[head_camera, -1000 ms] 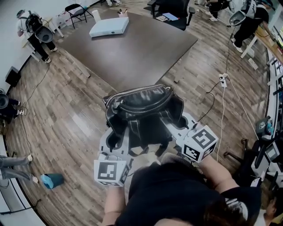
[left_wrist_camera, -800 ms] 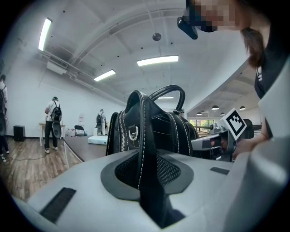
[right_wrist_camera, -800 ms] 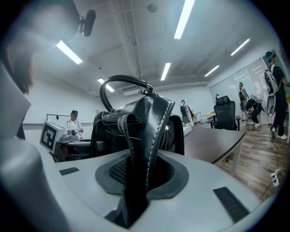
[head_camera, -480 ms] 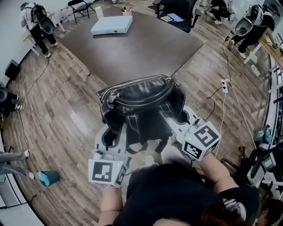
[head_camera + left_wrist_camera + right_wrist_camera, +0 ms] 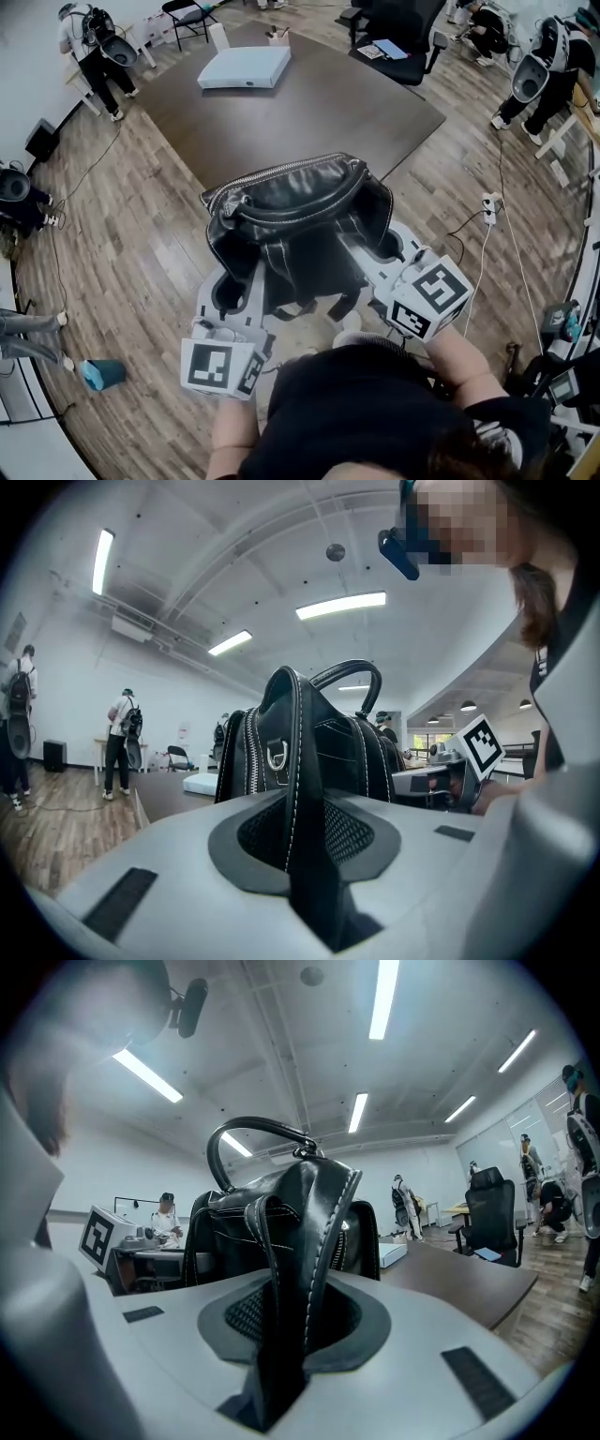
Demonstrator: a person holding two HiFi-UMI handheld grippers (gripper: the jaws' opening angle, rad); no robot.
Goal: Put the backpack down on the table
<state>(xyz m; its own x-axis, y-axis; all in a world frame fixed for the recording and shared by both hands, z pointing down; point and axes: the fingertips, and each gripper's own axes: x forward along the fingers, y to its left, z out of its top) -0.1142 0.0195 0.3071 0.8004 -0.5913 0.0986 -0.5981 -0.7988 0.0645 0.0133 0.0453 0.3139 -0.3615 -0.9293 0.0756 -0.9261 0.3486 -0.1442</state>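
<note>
The left gripper (image 5: 236, 281) and right gripper (image 5: 375, 251) are each clamping one of the stitched straps (image 5: 305, 855) of the soft black leather backpack (image 5: 295, 211) — sagging, probably weighty — hanging above the floor (image 5: 141, 234) at the dark brown table (image 5: 309, 112) corner.

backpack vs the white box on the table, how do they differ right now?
The backpack is black and soft; the white box is flat and squared. The backpack is held in the air, straps clamped in the left gripper and right gripper; the white box lies on the table's far side.
</note>
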